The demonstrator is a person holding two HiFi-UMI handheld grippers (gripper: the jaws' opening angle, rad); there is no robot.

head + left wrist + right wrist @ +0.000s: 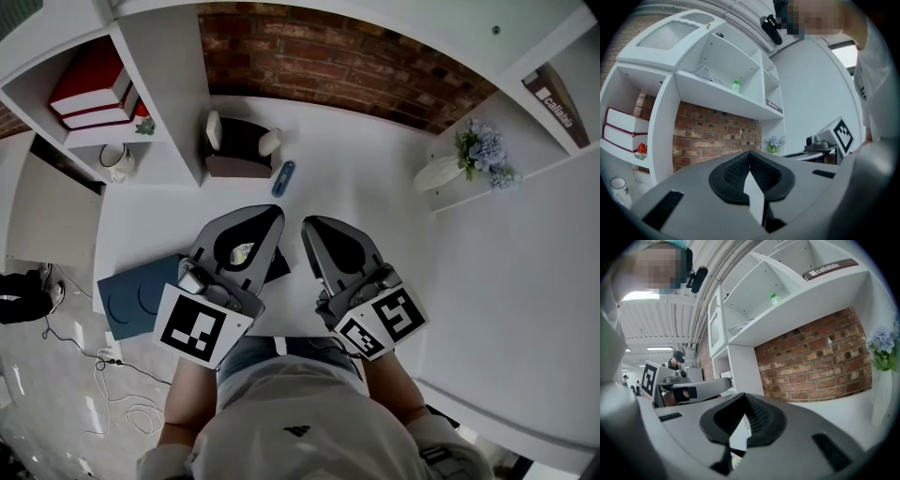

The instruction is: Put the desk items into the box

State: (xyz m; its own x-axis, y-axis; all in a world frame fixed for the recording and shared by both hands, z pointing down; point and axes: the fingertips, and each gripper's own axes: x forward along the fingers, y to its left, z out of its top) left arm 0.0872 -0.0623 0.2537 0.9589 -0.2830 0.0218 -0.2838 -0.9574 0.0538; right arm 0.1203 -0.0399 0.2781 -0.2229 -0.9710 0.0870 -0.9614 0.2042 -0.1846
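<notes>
On the far left shelf lie stacked red books (92, 89), with a white mug (117, 161) on the shelf below them. A dark blue flat folder (136, 295) lies at the near left edge of the white desk (375, 187). At the far side of the desk, against the left shelf unit and the brick wall, stands the dark box (234, 167), open at the top, with white items inside it. A small blue pen-like item (283, 178) lies on the desk just to the right of the box. Nearer, the left gripper (272, 216) is held level over a black flat item (278, 267); its jaws are closed tip to tip with nothing between them. Just to its right the right gripper (309, 225) is also held level above the desk, jaws closed together and empty. Both grippers are well apart from the box. On the right shelf stand pale blue flowers (483, 150) in a white vase, and further right lies a brown book (560, 108)
</notes>
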